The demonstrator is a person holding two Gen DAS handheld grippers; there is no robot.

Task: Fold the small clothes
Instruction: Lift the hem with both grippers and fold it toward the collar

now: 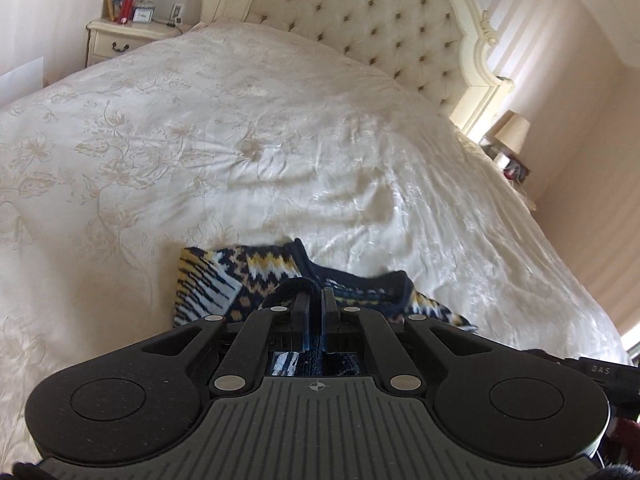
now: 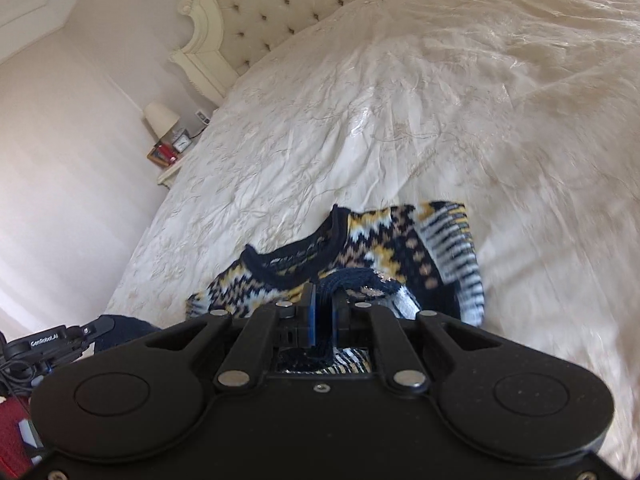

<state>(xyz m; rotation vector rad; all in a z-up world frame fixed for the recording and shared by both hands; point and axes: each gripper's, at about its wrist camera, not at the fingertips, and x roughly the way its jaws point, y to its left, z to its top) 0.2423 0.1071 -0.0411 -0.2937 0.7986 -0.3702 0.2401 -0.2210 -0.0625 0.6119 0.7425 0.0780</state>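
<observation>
A small knitted sweater (image 1: 224, 280) in navy, yellow and white pattern lies on the cream bedspread (image 1: 240, 140) near the bed's foot. My left gripper (image 1: 316, 294) is shut on a dark navy edge of the sweater. In the right wrist view the sweater (image 2: 400, 248) shows its navy neckline and a striped sleeve at the right. My right gripper (image 2: 325, 300) is shut on a navy ribbed edge of the sweater. The cloth under both gripper bodies is hidden.
The bedspread (image 2: 400, 120) covers a wide bed with a tufted headboard (image 1: 360, 12). A nightstand (image 1: 120, 36) with a lamp and frames stands at the far left; another lamp (image 1: 512, 132) stands at the right. The other gripper's body (image 2: 48, 344) shows at the left edge.
</observation>
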